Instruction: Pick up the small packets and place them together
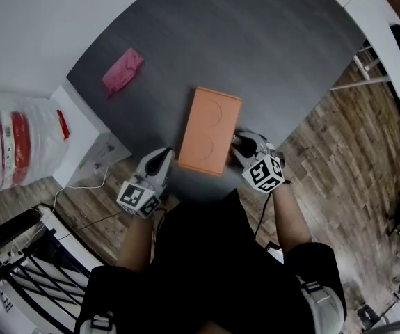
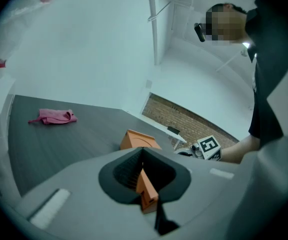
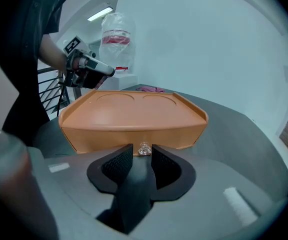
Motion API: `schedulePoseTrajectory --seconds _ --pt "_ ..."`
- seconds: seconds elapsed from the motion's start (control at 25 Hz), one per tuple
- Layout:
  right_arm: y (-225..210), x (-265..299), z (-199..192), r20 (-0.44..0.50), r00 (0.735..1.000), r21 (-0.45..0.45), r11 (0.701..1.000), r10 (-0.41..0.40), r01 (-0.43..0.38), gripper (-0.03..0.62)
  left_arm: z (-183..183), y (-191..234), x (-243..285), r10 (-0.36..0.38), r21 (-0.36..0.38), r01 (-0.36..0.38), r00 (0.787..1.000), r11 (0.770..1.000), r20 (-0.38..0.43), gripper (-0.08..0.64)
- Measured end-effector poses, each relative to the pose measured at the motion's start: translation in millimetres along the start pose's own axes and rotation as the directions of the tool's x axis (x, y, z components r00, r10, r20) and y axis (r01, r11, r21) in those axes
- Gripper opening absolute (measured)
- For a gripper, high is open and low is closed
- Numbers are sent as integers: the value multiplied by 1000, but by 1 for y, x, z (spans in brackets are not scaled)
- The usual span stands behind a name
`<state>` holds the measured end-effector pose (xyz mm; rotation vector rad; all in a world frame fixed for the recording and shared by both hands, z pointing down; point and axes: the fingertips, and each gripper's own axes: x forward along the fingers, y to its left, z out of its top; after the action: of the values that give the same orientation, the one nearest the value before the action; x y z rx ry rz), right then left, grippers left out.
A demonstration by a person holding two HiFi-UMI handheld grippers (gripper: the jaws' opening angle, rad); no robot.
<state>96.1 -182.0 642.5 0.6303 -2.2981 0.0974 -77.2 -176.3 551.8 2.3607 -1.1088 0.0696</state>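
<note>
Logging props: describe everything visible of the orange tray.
The orange tray is a rectangular, plastic-looking piece with a raised rim and two shallow round recesses, with nothing in it. It sits level near the dark table's near edge. The left gripper is shut on its rim; the right gripper, open, faces its opposite side.

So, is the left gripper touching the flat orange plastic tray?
Touching. The left gripper view shows the left gripper's fingers shut on the flat orange plastic tray's edge.

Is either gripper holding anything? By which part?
Left gripper is shut on the orange tray, pinching its left rim. Right gripper is open at the opposite side, holding nothing.
</note>
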Motion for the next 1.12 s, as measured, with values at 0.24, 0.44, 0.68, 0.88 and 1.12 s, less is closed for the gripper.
schedulePoseTrajectory --seconds 0.24,0.44,0.68,0.88,1.12 --pt "-3 2 0 -28 1000 -74 997 10 -12 118 -3 -3 1 -5 -9 4 1000 1000 -4 0" --pt "1 4 0 -50 999 -153 988 19 -27 91 -12 -4 4 -1 59 4 999 998 -43 0" --pt "0 5 1 -51 999 -156 988 7 -14 78 -19 -6 19 1 64 5 995 998 -98 151" --pt "0 6 1 -50 999 -159 987 -3 -5 77 -31 -4 44 11 6 -10 982 1000 -187 238" --pt "1 7 1 -64 998 -203 979 -17 4 75 -52 1 59 39 -10 -44 949 999 -313 235"
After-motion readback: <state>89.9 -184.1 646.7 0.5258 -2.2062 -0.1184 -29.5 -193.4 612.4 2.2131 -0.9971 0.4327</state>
